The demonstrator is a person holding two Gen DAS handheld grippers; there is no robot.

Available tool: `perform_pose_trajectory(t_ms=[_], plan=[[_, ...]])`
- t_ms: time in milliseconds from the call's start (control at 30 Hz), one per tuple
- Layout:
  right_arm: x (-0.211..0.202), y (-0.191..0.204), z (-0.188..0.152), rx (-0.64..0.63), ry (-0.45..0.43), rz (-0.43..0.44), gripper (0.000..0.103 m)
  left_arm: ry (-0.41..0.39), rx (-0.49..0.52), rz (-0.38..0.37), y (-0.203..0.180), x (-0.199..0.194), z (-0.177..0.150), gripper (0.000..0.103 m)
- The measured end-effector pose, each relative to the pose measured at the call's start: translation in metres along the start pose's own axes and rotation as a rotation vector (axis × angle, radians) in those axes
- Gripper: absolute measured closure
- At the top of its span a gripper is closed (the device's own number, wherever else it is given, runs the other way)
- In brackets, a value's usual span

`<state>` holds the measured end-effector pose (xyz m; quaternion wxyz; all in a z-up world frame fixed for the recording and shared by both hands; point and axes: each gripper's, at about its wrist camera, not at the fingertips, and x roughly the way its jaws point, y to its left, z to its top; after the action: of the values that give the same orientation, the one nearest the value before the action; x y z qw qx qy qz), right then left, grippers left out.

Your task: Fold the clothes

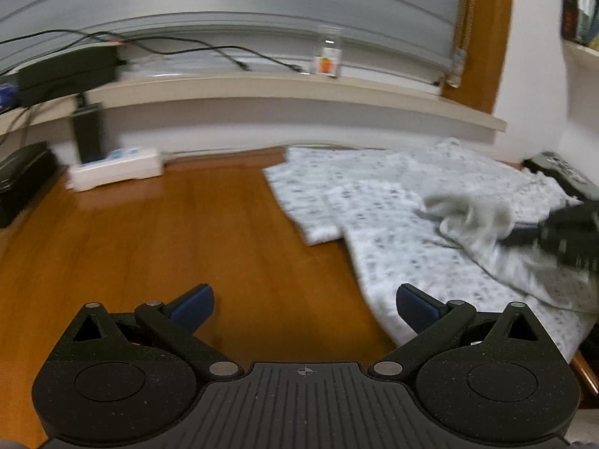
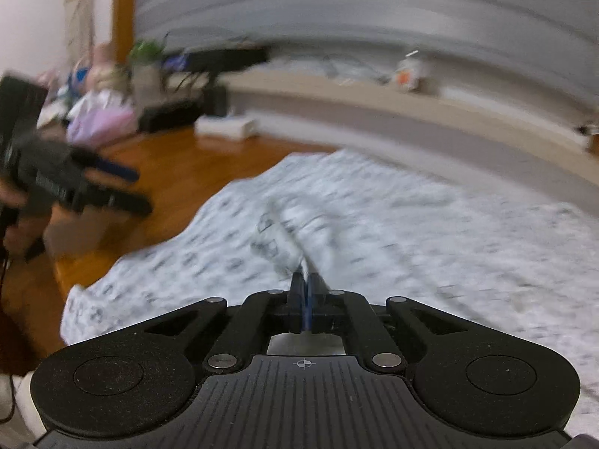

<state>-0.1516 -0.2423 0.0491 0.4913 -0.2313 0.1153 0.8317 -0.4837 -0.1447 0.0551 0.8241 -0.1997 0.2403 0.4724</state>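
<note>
We are early in the fold, by our reading. The garment (image 1: 393,202), a pale printed piece, lies mostly spread on the wooden table (image 1: 168,239); in the left wrist view it fills the area from about 1 to 4 o'clock, with one sleeve-like flap reaching toward the centre. No neat stacked fold shows anywhere; only one raised bunch of cloth at 3 o'clock, where the right gripper (image 2: 306,280) comes in from the frame edge. In the right wrist view its jaws are pressed together on a ridge of fabric that rises straight ahead at 12 o'clock, so we have a pinch on the garment there. The left gripper (image 1: 304,303) stands wide open with nothing between its blue pads (image 1: 194,301), over bare wood just beside the near hem at its 3 o'clock. Both views are blurred, so the garment's type and exact outline we cannot settle. Left to do, as we judge it: a second hold with the left, carrying the pinched part over, then the further folds and squaring up. A power strip (image 1: 116,167) sits at 10 o'clock, well apart.
</note>
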Motion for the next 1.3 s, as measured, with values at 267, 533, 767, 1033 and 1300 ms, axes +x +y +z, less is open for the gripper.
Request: perform_pose_trajectory(t_ms=[267, 533, 767, 1033, 1300], plan=[[-0.119, -0.145, -0.009, 0.02, -0.039, -0.457, 0.101, -0.014, 0.055, -0.057, -0.034, 0.02, 0.015, 0.0], [-0.228, -0.315, -0.05, 0.084, 0.088, -1.192, 0.093, -0.006, 0.118, -0.124, -0.087, 0.068, 0.049, 0.0], [-0.182, -0.296, -0.074, 0.248, 0.026, -0.765, 0.061, 0.048, 0.212, -0.217, -0.152, 0.125, 0.064, 0.0], [-0.1, -0.277, -0.083, 0.213, 0.092, -0.433, 0.051, 0.075, 0.302, -0.192, -0.174, 0.157, 0.061, 0.0], [-0.081, -0.295, -0.086, 0.264, 0.116, -0.374, 0.051, 0.085, 0.274, -0.158, -0.162, 0.184, 0.078, 0.0]])
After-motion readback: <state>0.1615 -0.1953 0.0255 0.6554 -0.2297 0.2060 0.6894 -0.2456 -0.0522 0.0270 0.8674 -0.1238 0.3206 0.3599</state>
